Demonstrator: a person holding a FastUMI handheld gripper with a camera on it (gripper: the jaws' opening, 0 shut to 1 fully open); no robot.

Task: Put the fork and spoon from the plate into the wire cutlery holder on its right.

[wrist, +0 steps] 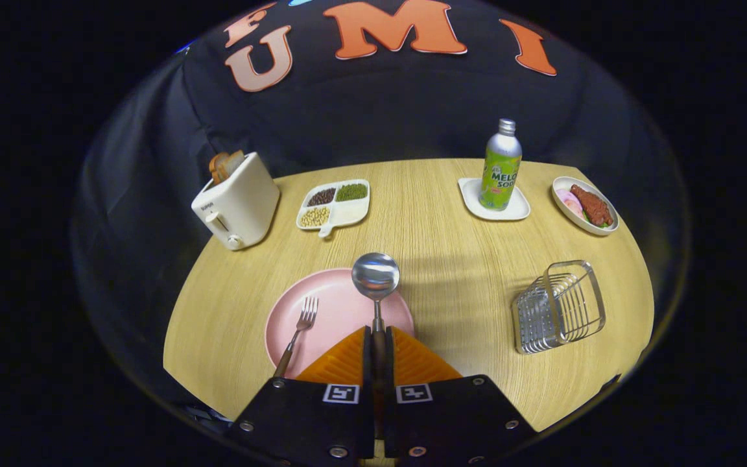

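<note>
Gripper view: gripper (378, 337) sits low over the near edge of the table (451, 259), its two orange fingers (341, 360) closed tight w/ only a narrow gap. The spoon (375, 285) handle is clamped in that gap, both fingers pressing on it. Spoon sticks straight ahead, bowl up front, over the far rim of the pink plate (334, 311); can't tell if the bowl touches the plate or is lifted off it. The fork (297, 334) lies on the plate just left of the fingers, tines pointing away, dark handle running back over the plate's near rim toward the gripper body.

Wire cutlery holder (558, 306) stands on the table to the right of the plate, well apart from it, w/ nothing visible inside.

Further back: white toaster (236, 202) at far left w/ bread (225, 165) sticking out of the top; beside it a white divided dish (334, 204) w/ three lots of beans/grains. Far right: green bottle (500, 167) upright on a small white tray (494, 201), and next to that an oval dish of food (585, 204) near the table edge.
</note>
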